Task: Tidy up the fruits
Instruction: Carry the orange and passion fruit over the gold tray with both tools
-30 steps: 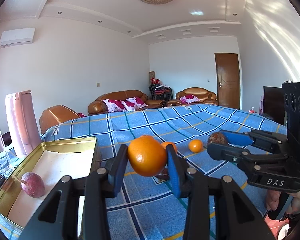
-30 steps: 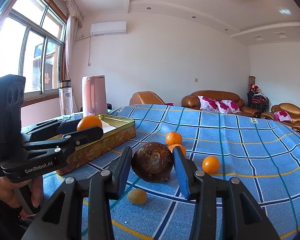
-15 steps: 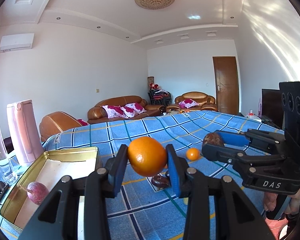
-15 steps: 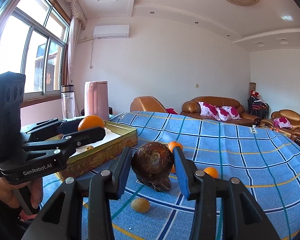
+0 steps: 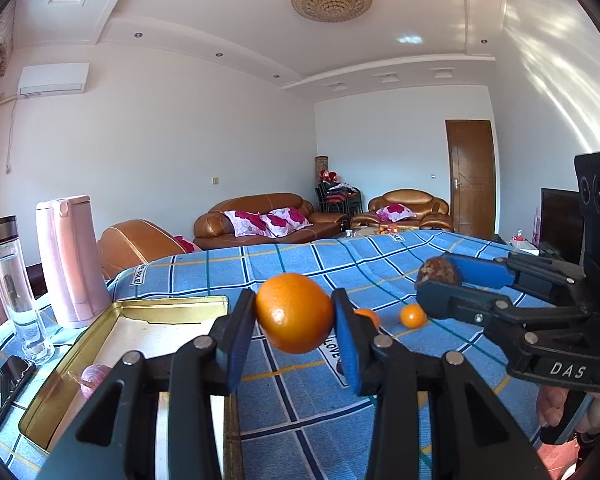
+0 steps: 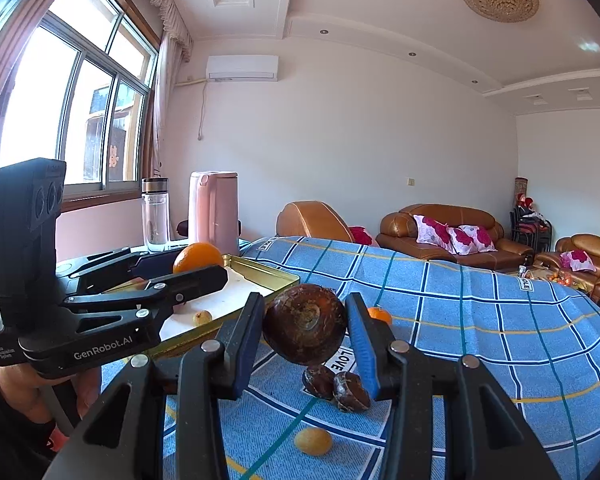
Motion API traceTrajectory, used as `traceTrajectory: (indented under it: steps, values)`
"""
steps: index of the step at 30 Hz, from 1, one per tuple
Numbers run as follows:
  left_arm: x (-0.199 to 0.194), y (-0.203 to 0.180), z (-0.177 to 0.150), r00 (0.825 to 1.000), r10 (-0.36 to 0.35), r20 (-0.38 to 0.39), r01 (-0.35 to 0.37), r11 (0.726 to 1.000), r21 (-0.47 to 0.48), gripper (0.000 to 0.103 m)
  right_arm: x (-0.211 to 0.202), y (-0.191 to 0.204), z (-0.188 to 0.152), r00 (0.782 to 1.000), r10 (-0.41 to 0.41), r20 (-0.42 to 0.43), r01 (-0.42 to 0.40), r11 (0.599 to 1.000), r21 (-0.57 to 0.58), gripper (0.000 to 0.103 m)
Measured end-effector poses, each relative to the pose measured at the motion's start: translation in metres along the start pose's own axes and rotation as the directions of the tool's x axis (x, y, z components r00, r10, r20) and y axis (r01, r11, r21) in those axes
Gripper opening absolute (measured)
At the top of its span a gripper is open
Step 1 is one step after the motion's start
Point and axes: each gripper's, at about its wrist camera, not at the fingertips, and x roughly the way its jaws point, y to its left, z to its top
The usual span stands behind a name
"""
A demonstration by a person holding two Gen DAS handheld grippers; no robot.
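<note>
The left gripper (image 5: 295, 322) pinches a large orange (image 5: 294, 313) between its blue pads, holding it in the air above the blue checked tablecloth (image 5: 380, 256), just beside the near right edge of the gold tray (image 5: 172, 305). The right gripper (image 6: 306, 330) clamps a round brown fruit (image 6: 305, 324) the same way, also clear of the table. In the tray lie a reddish purple fruit (image 5: 94, 376) at its near end and, seen from the right wrist, a small yellowish fruit (image 6: 202, 317). On the cloth toward the table's middle sit two small oranges (image 5: 412, 315), apart from each other. Below the right gripper two dark brown fruits (image 6: 336, 385) touch each other, and a small yellow fruit (image 6: 313, 441) lies nearer the near edge. A pink kettle (image 5: 72, 260) and a clear bottle (image 5: 14, 280) stand at the table's left edge behind the tray.
</note>
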Motion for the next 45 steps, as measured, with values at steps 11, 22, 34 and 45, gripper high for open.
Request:
traceTrajectory:
  steps: [11, 22, 34, 45]
  values:
    - [0.002, 0.018, 0.001, 0.999, 0.040, -0.010, -0.040, 0.999, -0.031, 0.040, 0.018, 0.018, 0.013, 0.999, 0.043, -0.007, -0.043, 0.999, -0.031, 0.044]
    - [0.002, 0.031, -0.003, 0.996, 0.082, -0.032, -0.084, 0.995, -0.057, 0.040, 0.030, 0.033, 0.022, 0.997, 0.070, -0.014, -0.070, 0.996, -0.059, 0.044]
    - [0.004, 0.056, -0.008, 0.989, 0.132, -0.067, -0.138, 0.986, -0.095, 0.040, 0.062, 0.049, 0.028, 0.991, 0.119, -0.058, -0.123, 0.989, -0.076, 0.044]
    - [0.005, 0.091, -0.015, 0.977, 0.187, -0.105, -0.201, 0.969, -0.141, 0.040, 0.087, 0.078, 0.028, 0.983, 0.155, -0.098, -0.165, 0.980, -0.111, 0.044]
